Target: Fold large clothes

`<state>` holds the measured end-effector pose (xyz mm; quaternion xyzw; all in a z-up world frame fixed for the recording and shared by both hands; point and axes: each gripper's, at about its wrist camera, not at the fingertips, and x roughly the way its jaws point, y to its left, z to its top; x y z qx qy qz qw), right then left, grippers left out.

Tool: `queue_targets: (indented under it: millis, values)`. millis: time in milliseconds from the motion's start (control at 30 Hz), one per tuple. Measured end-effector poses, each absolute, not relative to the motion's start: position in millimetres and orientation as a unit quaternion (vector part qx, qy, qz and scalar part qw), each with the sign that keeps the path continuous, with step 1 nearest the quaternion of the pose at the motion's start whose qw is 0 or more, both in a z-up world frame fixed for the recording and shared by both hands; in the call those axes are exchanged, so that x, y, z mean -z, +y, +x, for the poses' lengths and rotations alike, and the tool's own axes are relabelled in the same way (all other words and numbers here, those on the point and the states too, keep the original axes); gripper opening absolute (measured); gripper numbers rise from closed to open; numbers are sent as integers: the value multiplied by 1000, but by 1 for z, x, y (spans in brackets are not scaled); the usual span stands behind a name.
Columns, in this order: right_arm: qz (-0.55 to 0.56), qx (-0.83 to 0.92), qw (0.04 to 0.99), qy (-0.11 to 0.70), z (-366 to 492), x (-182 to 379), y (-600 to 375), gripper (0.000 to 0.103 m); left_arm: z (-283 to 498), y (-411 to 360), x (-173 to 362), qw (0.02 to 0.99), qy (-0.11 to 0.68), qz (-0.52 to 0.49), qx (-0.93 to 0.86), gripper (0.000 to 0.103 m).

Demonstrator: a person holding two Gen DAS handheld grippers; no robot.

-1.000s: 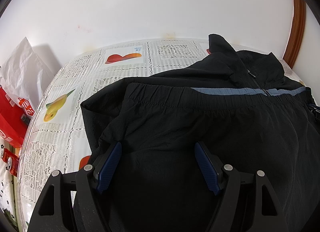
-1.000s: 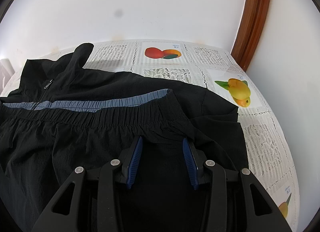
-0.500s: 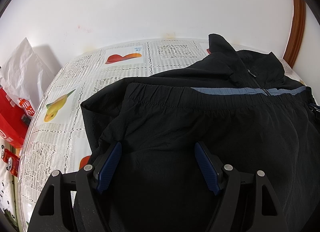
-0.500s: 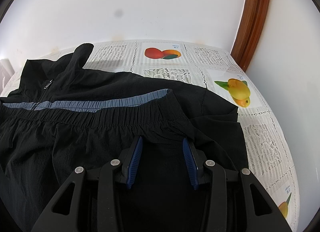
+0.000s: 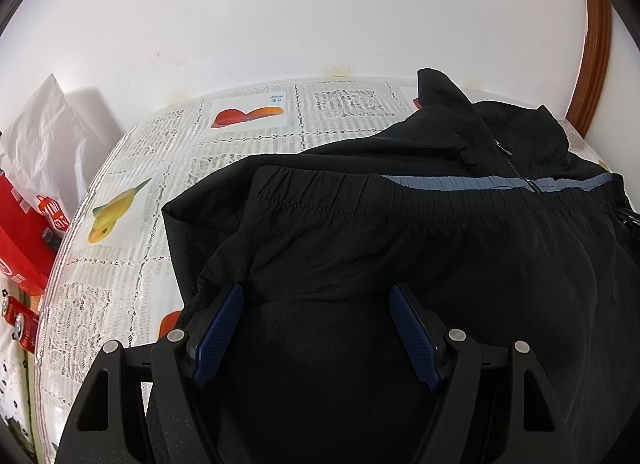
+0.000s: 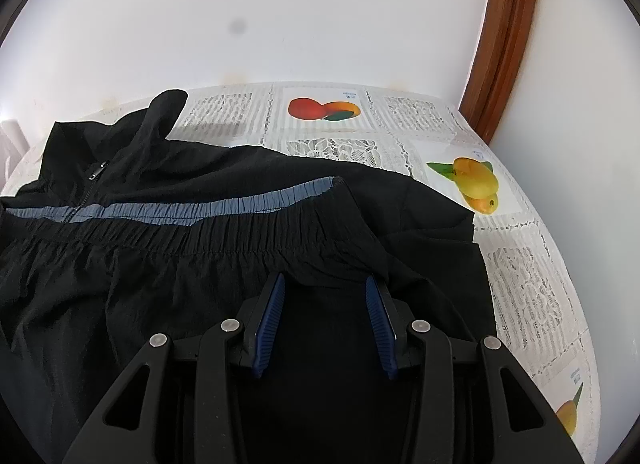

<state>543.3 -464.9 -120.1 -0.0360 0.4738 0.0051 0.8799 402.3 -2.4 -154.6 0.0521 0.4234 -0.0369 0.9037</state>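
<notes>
Both grippers, left [image 5: 316, 296] and right [image 6: 325, 287], are held apart over the black jacket [image 5: 400, 232] folded on the table [image 5: 120, 264]; thin slippery cloth could be missed or dragged askew

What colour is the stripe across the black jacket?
The stripe is greyish blue, and the jacket around it is black. The right wrist view shows it best.

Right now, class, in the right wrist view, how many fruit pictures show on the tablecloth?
3: one at the far edge, one right of the jacket, one at the near right corner. The jacket may hide more.
</notes>
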Motion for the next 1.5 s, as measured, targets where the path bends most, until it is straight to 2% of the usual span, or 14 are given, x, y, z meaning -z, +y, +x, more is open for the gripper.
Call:
queue_targets:
  millis: [67,167,233,300,400,467,767,900,1333,1500]
  values:
    - [-33,-2,881,472,542,119,-466,45,403,-2,154,904,424,53,37,75]
    - [-40,12,887,460,537,115,-463,53,402,-6,152,902,425,68,33,77]
    - [-60,22,887,458,533,110,-457,54,400,-7,148,899,431,78,30,77]
    - [-65,27,891,448,523,101,-449,54,392,-3,139,897,436,66,42,77]
    - [-42,-1,891,452,500,86,-428,61,375,7,126,899,433,40,58,77]
    - [-37,-33,872,488,487,83,-402,61,364,14,119,901,429,31,58,77]
    - [-84,-106,869,476,449,81,-302,61,293,55,99,908,418,7,44,77]
    - [-91,-77,859,497,438,99,-297,61,259,81,98,908,417,-7,34,77]
    - [-77,-96,878,463,298,71,-319,61,175,128,119,905,424,-39,3,77]
    - [-97,-142,855,489,258,76,-311,61,159,141,132,896,443,-32,-19,77]
